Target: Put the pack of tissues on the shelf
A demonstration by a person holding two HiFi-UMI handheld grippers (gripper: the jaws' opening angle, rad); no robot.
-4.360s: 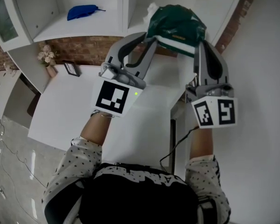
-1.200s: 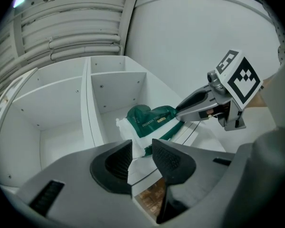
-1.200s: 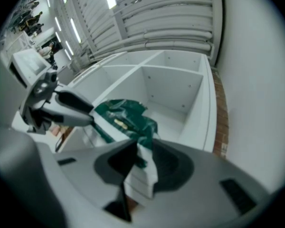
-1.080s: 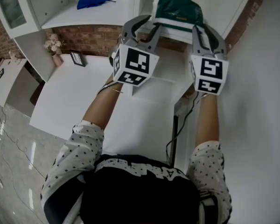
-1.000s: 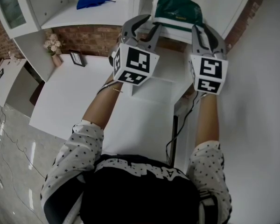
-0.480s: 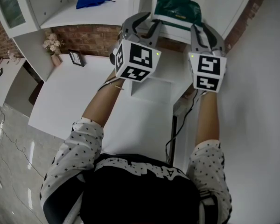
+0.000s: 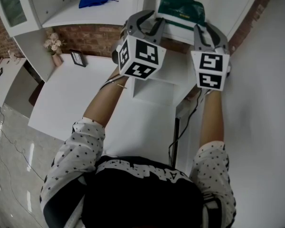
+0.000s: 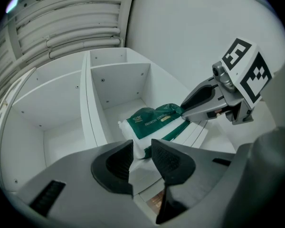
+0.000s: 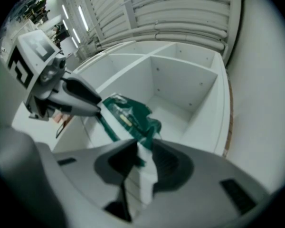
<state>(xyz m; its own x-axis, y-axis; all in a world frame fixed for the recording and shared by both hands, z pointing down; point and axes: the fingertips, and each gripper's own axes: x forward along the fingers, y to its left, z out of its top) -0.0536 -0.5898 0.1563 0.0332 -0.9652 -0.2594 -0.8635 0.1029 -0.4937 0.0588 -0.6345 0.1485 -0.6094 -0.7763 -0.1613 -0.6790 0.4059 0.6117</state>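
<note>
The pack of tissues (image 7: pixel 180 6) lies in the right compartment of the shelf (image 7: pixel 99 15), near its front edge; the right gripper (image 9: pixel 141 156) is clamped on the pack's white right end. The left gripper (image 8: pixel 141 148) has its jaws slightly apart; they have just been closing; the pack's white left end sits at their tips, unpinched.

Pack of tissues (image 7: pixel 180 7) sits on the shelf (image 7: pixel 109 18), right bay, at the front edge. Left tool (image 7: pixel 154 19): jaws spread, just been closing a touch, tips at the pack's left end. Right tool (image 7: pixel 209 28) is at the pack's right end. Blue cloth (image 7: pixel 96 0) in the shelf's left bay. White counter (image 7: pixel 76 99) below the shelf.
</note>
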